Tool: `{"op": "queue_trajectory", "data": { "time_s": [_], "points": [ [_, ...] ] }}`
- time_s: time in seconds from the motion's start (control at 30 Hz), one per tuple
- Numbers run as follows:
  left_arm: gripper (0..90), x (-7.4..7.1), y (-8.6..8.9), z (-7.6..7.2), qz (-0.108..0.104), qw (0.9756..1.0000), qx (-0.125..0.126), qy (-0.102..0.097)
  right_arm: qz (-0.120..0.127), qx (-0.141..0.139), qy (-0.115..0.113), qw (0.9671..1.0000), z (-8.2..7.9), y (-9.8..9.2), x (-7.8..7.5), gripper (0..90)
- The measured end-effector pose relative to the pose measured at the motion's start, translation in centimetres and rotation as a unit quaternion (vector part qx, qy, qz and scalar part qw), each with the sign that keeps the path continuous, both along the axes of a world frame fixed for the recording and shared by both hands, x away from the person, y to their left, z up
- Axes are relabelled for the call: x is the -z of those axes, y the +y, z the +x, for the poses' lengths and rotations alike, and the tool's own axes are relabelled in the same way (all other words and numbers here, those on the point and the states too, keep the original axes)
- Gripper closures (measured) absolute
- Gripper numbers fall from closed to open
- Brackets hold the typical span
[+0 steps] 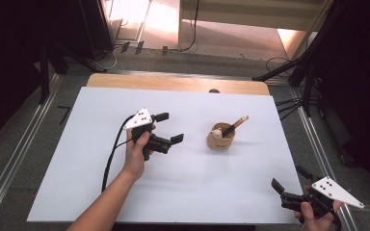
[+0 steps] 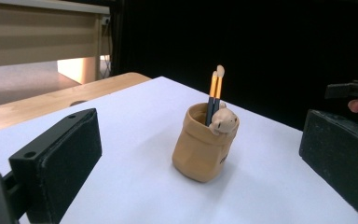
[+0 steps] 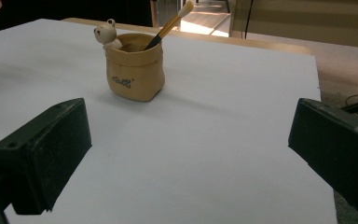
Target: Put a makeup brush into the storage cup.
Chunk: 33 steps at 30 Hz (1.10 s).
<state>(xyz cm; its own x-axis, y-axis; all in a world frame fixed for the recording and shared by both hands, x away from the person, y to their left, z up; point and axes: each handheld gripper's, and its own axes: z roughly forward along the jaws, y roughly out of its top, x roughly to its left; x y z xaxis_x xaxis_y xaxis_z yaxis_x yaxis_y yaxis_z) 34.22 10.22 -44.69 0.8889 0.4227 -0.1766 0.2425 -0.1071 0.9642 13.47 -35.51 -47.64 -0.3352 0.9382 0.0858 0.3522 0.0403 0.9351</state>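
Observation:
A small tan pot [image 1: 221,139] [image 2: 203,145] [image 3: 134,66] shaped like a sack stands upright on the white sheet, right of centre. A little bear figure [image 2: 223,122] [image 3: 105,33] perches on its rim. Brushes [image 1: 236,126] [image 2: 214,93] [image 3: 170,24] with orange and black handles lean out of it. My left gripper [image 1: 168,127] [image 2: 200,154] is open, a short way left of the pot, with nothing between its jaws. My right gripper [image 1: 290,179] [image 3: 191,154] is open near the table's front right corner, well away from the pot and holding nothing.
The white sheet [image 1: 173,192] covers most of the wooden table [image 1: 173,83], whose bare strip shows at the back. Black stands [image 1: 298,67] and cables [image 1: 289,103] sit on the floor around the table. A black cable [image 1: 111,159] trails from my left gripper across the sheet.

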Motion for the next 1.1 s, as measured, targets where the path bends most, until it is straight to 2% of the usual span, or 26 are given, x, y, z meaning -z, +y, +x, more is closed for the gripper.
{"op": "queue_trajectory", "data": {
  "time_s": [0.1,0.3,0.5,0.67,0.77,1.1],
  "points": [
    [0.0,0.1,1.0,-0.3,0.009,0.9999,-0.01,-0.007,-0.002,-0.001,-0.001,1.0,0.0,0.0,0.0,0.0],
    [0.0,0.4,2.7,-1.1,0.008,0.9997,-0.023,-0.008,-0.003,0.0,-0.001,1.0,0.0,0.0,0.0,0.0],
    [0.0,0.8,4.4,-2.0,0.025,0.9992,-0.03,-0.01,-0.002,0.0,-0.001,1.0,0.0,0.0,0.0,0.0],
    [0.0,0.9,6.1,-2.7,0.027,0.9987,-0.041,-0.009,-0.002,0.0,-0.001,1.0,0.0,0.0,0.0,0.0],
    [0.0,1.1,6.9,-3.3,0.04,0.9978,-0.05,-0.015,-0.001,0.0,-0.001,1.0,0.0,0.1,0.0,0.0],
    [0.0,1.1,9.5,-4.7,0.027,0.9969,-0.073,-0.01,0.0,0.001,-0.001,1.0,0.0,0.2,0.0,0.0]
  ]
}}
